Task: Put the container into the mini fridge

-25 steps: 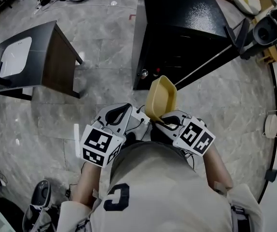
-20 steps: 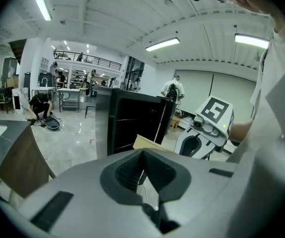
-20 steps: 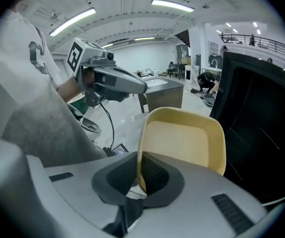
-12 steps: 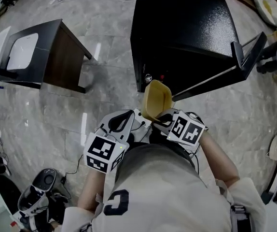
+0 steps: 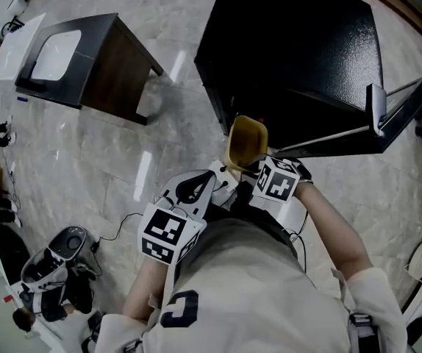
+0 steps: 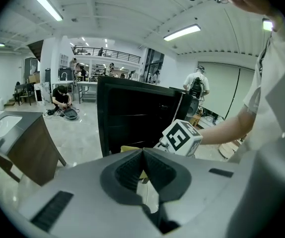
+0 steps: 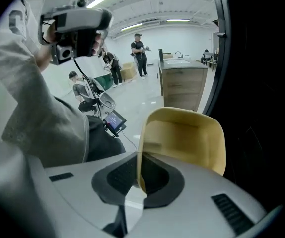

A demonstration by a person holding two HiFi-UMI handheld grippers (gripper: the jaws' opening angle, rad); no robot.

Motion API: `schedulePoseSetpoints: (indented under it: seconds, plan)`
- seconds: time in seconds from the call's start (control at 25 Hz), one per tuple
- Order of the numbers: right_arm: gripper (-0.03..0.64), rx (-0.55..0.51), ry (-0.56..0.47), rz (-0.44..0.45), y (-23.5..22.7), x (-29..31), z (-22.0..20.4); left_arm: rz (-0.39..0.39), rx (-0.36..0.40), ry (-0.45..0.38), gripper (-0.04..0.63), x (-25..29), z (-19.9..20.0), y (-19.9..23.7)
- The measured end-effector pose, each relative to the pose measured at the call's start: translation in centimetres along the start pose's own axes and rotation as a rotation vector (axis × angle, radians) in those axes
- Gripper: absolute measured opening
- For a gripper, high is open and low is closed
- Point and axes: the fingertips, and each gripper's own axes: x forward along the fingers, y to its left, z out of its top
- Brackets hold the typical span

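Note:
A yellow plastic container point(image 5: 245, 143) point(image 7: 184, 140) is held up on its side, its hollow facing the camera in the right gripper view. My right gripper point(image 5: 254, 175) point(image 7: 138, 175) is shut on its rim. The black mini fridge point(image 5: 299, 57) point(image 6: 132, 115) stands just beyond it, its door point(image 5: 387, 116) swung open to the right. My left gripper point(image 5: 209, 184) point(image 6: 143, 167) hangs close beside the right one, shut with nothing between its pads. The container's edge point(image 6: 131, 149) peeks over the left gripper's body.
A dark wooden side table point(image 5: 93, 61) point(image 6: 21, 145) with a white tray point(image 5: 55, 53) stands to the left on the grey marble floor point(image 5: 123, 168). People point(image 7: 140, 53) work farther off in the room. A small device point(image 5: 56, 259) sits on the floor at lower left.
The fridge has drawn nearer and larger in the head view, and both grippers with the container have moved closer to its front. The grip is unchanged.

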Motion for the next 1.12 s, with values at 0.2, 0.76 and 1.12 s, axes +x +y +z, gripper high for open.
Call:
schedulePoseSetpoints:
  seconds: [0.2, 0.76, 1.12]
  plan:
    - [0.034, 0.023, 0.029, 0.033, -2.3, 2.6, -0.6, 0.024, -0.013, 0.005, 0.055, 0.0, 0.0, 0.9]
    - [0.034, -0.076, 0.238, -0.073, -8.4, 8.0, -2.6, -0.03, -0.019, 0.042, 0.055, -0.4, -2.2, 4.9]
    - [0.034, -0.168, 0.357, -0.124, -11.4, 9.5, -5.0, -0.035, -0.074, 0.069, 0.055, -0.7, -3.9, 7.5]
